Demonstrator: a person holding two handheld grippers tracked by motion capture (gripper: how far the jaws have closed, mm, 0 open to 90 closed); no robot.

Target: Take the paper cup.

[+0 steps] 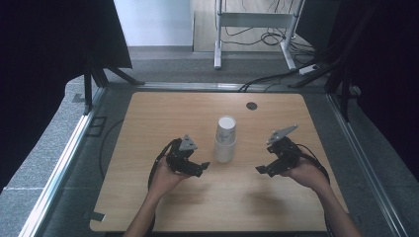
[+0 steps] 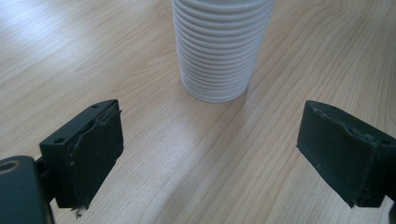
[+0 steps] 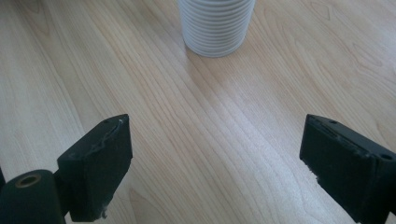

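- Wooden table (image 1: pixel 163 113), light-grained with rounded corners, bare but for a small dark round disc (image 1: pixel 252 105) near the far edge.
- Beyond the far edge, grey floor, cables and the white legs of a desk frame (image 1: pixel 218 34); to either side, dark curtains.
- Near the table's middle, a tall stack of white paper cups (image 1: pixel 225 139), upright, mouth up, ribbed rims showing down its side; standing between the two grippers and touching neither.
- To the stack's left, the left gripper (image 1: pixel 201 168), held in a hand (image 1: pixel 165 180), grey three-cornered plate on top, tips pointing toward the foot of the stack and just beside it.
- In the left gripper view, jaws spread wide, nothing between them, the stack (image 2: pixel 219 46) straight ahead on the wood.
- To the stack's right and farther off, the right gripper (image 1: pixel 263 170), also held in a hand (image 1: pixel 306 173), tips angled toward the stack.
- In the right gripper view, jaws standing wide over bare wood, gripping nothing, the stack (image 3: pixel 215 25) farther ahead.
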